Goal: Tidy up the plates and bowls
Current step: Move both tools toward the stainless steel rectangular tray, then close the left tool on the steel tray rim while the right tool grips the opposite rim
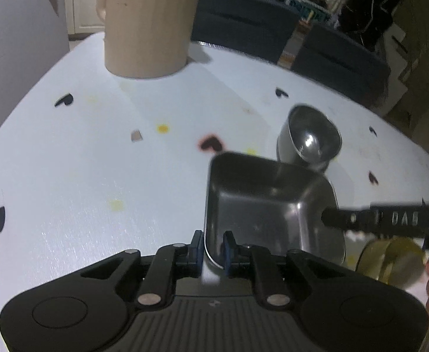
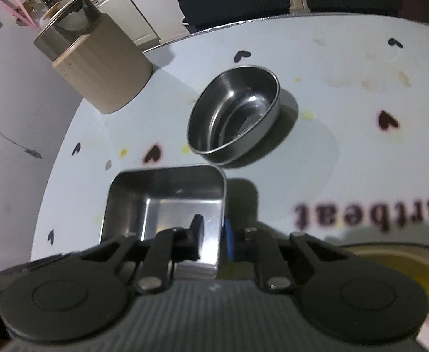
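Note:
A square steel dish [image 1: 261, 205] is held just above the white table by both grippers. My left gripper [image 1: 213, 246] is shut on its near left rim. My right gripper [image 2: 213, 234] is shut on its right wall, and one right finger [image 1: 376, 220] reaches in from the right in the left wrist view. The dish also shows in the right wrist view [image 2: 167, 193]. A round steel bowl [image 2: 235, 117] sits on the table just beyond it, also in the left wrist view [image 1: 311, 138].
A tall beige cylinder holder [image 1: 147, 26] stands at the far left of the white, heart-printed table [image 1: 97, 161], with steel dishes inside it [image 2: 67, 20]. A yellow-rimmed plate [image 2: 405, 264] lies near right. Dark blue chairs [image 1: 243, 20] stand behind the table.

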